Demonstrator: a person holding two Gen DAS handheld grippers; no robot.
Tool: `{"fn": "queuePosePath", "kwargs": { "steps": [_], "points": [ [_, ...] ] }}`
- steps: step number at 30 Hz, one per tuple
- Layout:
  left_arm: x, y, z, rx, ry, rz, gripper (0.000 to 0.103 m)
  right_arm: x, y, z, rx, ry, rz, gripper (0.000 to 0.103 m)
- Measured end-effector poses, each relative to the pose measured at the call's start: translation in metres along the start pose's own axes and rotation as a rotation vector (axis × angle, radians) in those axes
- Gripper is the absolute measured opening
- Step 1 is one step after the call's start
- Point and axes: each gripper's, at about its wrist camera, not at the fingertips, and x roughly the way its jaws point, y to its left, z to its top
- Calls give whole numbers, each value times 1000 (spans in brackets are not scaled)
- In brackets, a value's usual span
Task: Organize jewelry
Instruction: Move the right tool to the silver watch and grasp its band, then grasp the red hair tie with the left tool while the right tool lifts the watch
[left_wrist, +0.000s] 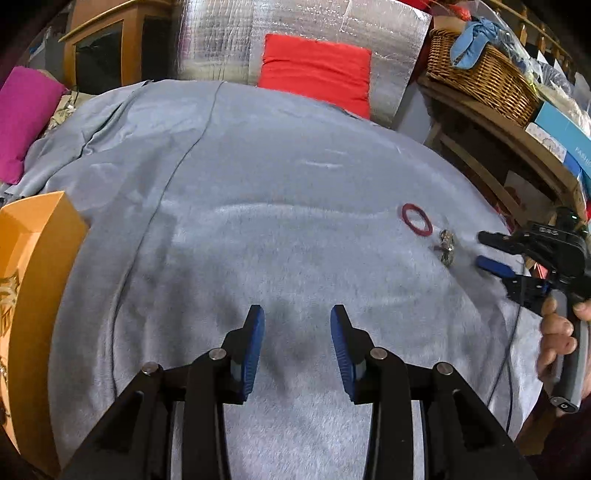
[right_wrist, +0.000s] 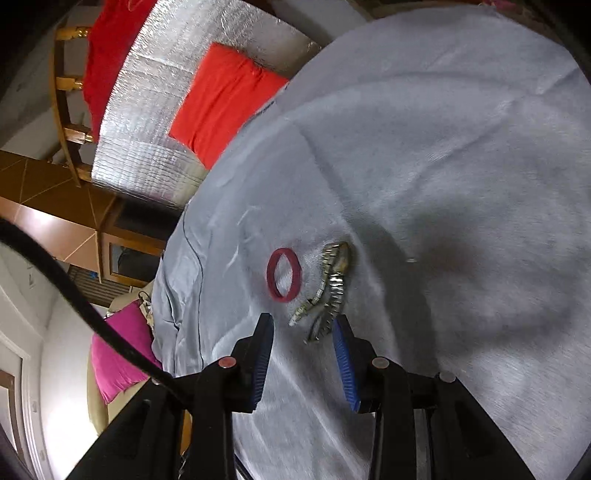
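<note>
A dark red ring-shaped bangle (left_wrist: 417, 219) lies flat on the grey cloth, and a silver linked bracelet (left_wrist: 447, 248) lies just beside it. Both show close up in the right wrist view, the bangle (right_wrist: 283, 274) left of the bracelet (right_wrist: 330, 288). My right gripper (right_wrist: 303, 323) is open, its fingertips just short of the bracelet's near end, touching nothing. It also shows in the left wrist view (left_wrist: 480, 251), tilted on its side. My left gripper (left_wrist: 297, 314) is open and empty over bare cloth. An orange box (left_wrist: 33, 266) stands at the left edge.
The grey cloth (left_wrist: 258, 184) covers a rounded surface. A red cushion (left_wrist: 317, 72) and silver foil sheet lie behind it, a pink cushion (left_wrist: 26, 114) at far left. A wicker basket (left_wrist: 480, 70) sits on a wooden shelf at the right.
</note>
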Motion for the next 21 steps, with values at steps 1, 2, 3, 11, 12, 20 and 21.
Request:
{"fn": "queuePosePath", "kwargs": {
  "steps": [1, 2, 3, 11, 12, 20, 21],
  "points": [
    [1, -2, 1, 13, -8, 13, 38, 6, 3, 0, -2, 12, -17, 37],
    [2, -4, 2, 29, -14, 25, 38, 11, 6, 0, -13, 22, -47, 37],
    [3, -5, 3, 39, -17, 27, 38, 17, 9, 0, -22, 22, -76, 37],
    [9, -6, 7, 57, -12, 33, 38, 54, 46, -7, -126, -59, -362, 37],
    [11, -6, 7, 58, -11, 35, 38, 57, 49, -9, -134, -76, -384, 37],
    [9, 0, 7, 74, -26, 30, 38, 42, 39, -11, -161, -92, -421, 13],
    [8, 0, 7, 71, -31, 20, 38, 35, 34, -11, -153, -96, -412, 13]
  ]
}}
